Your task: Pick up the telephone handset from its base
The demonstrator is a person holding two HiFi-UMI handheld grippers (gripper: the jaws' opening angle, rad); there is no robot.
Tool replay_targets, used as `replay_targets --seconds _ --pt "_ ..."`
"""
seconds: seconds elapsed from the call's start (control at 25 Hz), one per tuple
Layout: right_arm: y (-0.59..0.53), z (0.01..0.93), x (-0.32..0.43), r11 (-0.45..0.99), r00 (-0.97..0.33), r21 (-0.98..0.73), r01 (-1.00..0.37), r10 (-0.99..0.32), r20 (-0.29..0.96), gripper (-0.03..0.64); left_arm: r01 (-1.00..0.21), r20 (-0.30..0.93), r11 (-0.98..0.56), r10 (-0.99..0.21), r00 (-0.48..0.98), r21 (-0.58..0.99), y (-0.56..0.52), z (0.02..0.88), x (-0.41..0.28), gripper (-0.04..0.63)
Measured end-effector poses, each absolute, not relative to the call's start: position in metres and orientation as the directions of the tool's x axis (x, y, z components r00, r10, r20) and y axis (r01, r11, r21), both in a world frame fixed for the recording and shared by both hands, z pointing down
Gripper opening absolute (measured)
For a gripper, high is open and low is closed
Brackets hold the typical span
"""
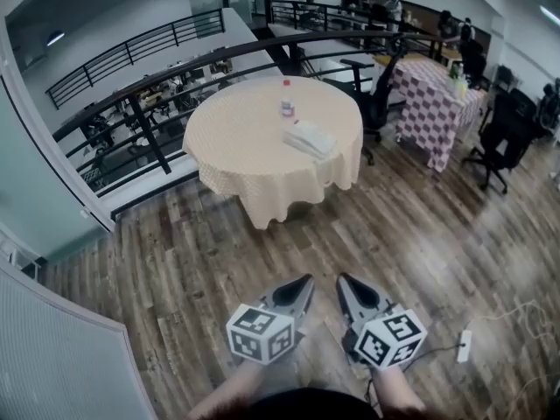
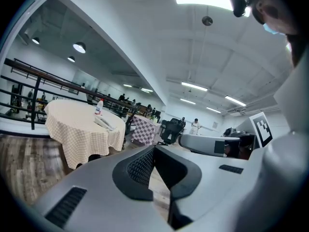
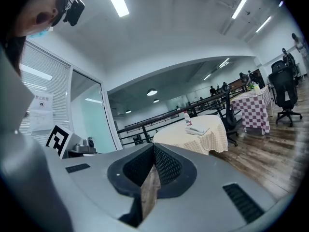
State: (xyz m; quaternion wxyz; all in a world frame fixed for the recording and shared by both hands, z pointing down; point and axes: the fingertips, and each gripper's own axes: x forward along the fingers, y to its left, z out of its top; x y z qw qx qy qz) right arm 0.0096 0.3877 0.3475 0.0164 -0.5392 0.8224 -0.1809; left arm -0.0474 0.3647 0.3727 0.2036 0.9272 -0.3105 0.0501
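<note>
Telephone handset (image 1: 309, 138): white, seated on its base (image 1: 320, 145) on the far round table (image 1: 236, 147), toward the right side of the tabletop, just nearer than a small red-capped bottle (image 1: 286, 106). Too small from here to separate from the base by outline; no cord made out. Well apart from both claws, with a stretch of wooden floor (image 1: 262, 252) between.

Left gripper (image 1: 302, 283), near and low in the head view: jaws together at the tips, gripping nothing, only floor showing through the slot behind them. Right gripper (image 1: 344, 281), just beside it to the right: likewise closed tip to tip and empty. Both aimed roughly toward the table, with the white set visible beyond the jaws in each gripper view.

Handling, as a judgement: probably light, stiff moulded plastic, smooth and somewhat slippery in a grip, not fragile under a moderate squeeze. Likely tethered by a cord, so expect a slight drag and a chance of tugging the base across the cloth. Best taken across the narrow middle bar between earpiece and mouthpiece, jaws spanning its width, then lifted straight up out of the cradle. Worth steadying the base with the other claw. Needs a close approach and opened jaws first; task hardly begun.
</note>
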Motion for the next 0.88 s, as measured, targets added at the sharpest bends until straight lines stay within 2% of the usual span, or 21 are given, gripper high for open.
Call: replay_targets --seconds 0.44,0.88 --pt "0.243 0.346 0.001 0.318 -0.381 -0.314 -0.895 -0.910 0.164 0.011 -0.544 0.224 -0.770 -0.496 0.839 0.332 0.228 0.371 -0.046 0.008" --pt "0.178 0.360 0.006 0.288 -0.356 -0.303 -0.908 -0.913 0.198 0.011 -0.535 0.247 -0.766 -0.475 0.844 0.357 0.156 0.391 -0.042 0.008"
